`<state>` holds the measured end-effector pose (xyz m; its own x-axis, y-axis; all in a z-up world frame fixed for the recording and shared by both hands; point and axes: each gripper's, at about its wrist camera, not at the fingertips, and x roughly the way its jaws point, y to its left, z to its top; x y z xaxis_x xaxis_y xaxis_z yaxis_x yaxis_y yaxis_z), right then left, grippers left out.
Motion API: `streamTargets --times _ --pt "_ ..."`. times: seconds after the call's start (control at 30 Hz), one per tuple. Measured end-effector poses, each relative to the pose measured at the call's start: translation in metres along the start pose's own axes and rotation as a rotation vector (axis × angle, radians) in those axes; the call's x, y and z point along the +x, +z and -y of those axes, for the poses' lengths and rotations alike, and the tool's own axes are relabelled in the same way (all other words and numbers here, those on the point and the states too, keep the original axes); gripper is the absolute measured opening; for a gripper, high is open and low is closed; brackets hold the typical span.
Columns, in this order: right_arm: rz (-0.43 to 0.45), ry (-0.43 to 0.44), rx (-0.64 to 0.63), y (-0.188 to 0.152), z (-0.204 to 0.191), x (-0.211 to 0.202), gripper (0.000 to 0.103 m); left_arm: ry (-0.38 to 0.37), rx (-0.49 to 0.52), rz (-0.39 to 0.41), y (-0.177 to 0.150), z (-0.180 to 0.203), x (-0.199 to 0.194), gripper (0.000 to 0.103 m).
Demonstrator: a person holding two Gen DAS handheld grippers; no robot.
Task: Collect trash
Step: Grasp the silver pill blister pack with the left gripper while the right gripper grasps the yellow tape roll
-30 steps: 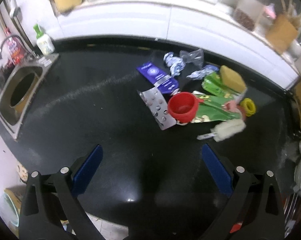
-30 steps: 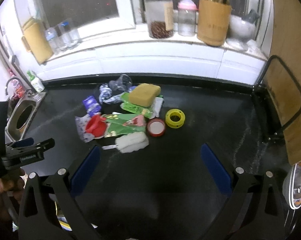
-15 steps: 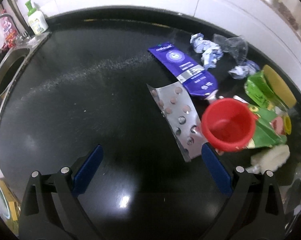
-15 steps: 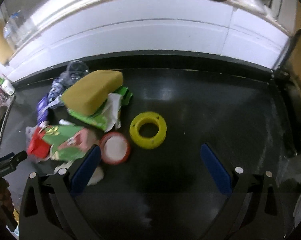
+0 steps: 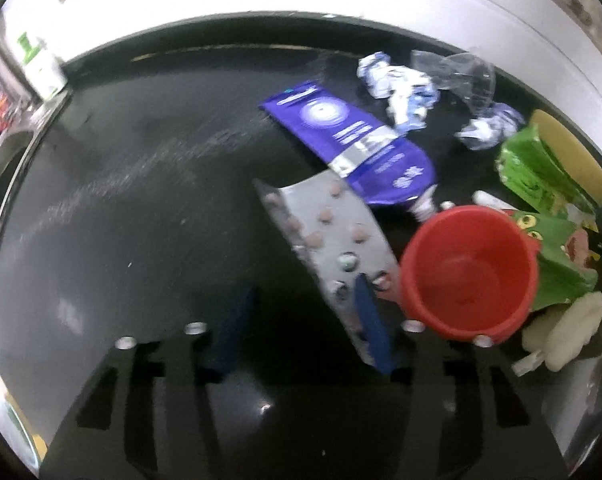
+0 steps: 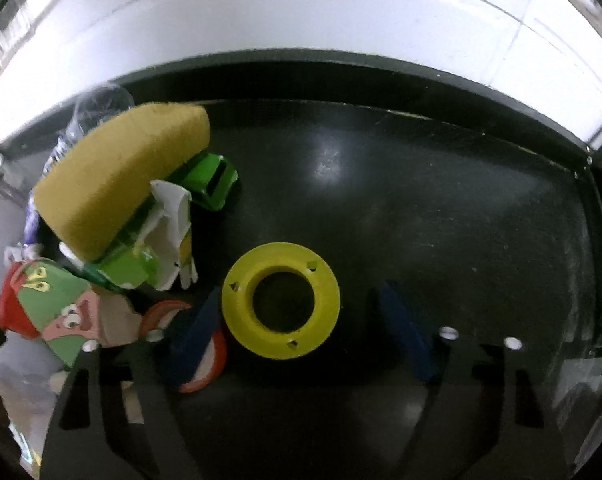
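A pile of trash lies on the black counter point(image 5: 141, 208). In the left wrist view my left gripper point(image 5: 301, 320) is open, low over the near end of a silver pill blister pack point(image 5: 329, 240); its right finger overlaps the pack's edge. A red cup point(image 5: 469, 272) lies just right of it, a purple pouch point(image 5: 353, 140) behind. In the right wrist view my right gripper point(image 6: 301, 320) is open, its jaws on either side of a yellow ring point(image 6: 281, 300). Its left finger covers a red-rimmed lid point(image 6: 209, 364).
A yellow sponge point(image 6: 121, 176) sits on green wrappers point(image 6: 209, 176). Crumpled blue-white wrappers point(image 5: 397, 84), clear plastic point(image 5: 461, 72) and a white foam piece point(image 5: 561, 336) lie around. A sink point(image 5: 1, 176) and soap bottle point(image 5: 37, 64) are at left; a white tiled wall point(image 6: 301, 24) stands behind.
Both grippers moved forward and down toward the trash and both have narrowed. The left now reaches the blister pack; the right now straddles the yellow ring.
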<state>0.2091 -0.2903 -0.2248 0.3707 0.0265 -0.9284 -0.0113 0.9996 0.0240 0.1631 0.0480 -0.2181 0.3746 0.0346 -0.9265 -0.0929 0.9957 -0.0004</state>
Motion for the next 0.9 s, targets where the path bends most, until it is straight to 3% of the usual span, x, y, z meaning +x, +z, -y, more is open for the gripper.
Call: streamTargets --times 0.03,0.07,0.1,0.27,0.3,0.5,0.73,0.9 --pt "0.001 -0.004 -0.002 0.000 -0.002 0.002 0.066 -0.006 0.006 0.004 -0.001 0.002 0.000 0.027" --pt "0.015 -0.018 -0.012 0.000 -0.003 0.001 0.055 -0.013 0.008 0.002 0.001 0.003 0.000 0.019" --pt "0.017 -0.018 -0.014 -0.001 -0.002 0.000 0.055 -0.013 0.006 -0.002 0.000 0.004 -0.001 0.014" --pt "0.041 -0.027 -0.011 -0.003 -0.001 -0.011 0.055 -0.029 -0.008 0.001 0.003 0.002 -0.007 0.011" --pt "0.044 -0.022 -0.008 -0.003 0.000 -0.015 0.055 -0.028 -0.005 0.006 0.002 0.001 -0.010 0.005" --pt "0.088 -0.018 -0.014 -0.004 -0.009 -0.047 0.055 -0.025 0.006 0.049 0.001 -0.004 -0.036 0.004" --pt "0.146 -0.009 -0.040 -0.019 -0.026 -0.112 0.055 -0.019 0.005 0.094 -0.012 -0.013 -0.082 0.004" --pt "0.177 0.010 -0.060 -0.039 -0.044 -0.154 0.055 -0.006 0.023 0.118 -0.034 -0.016 -0.118 0.004"
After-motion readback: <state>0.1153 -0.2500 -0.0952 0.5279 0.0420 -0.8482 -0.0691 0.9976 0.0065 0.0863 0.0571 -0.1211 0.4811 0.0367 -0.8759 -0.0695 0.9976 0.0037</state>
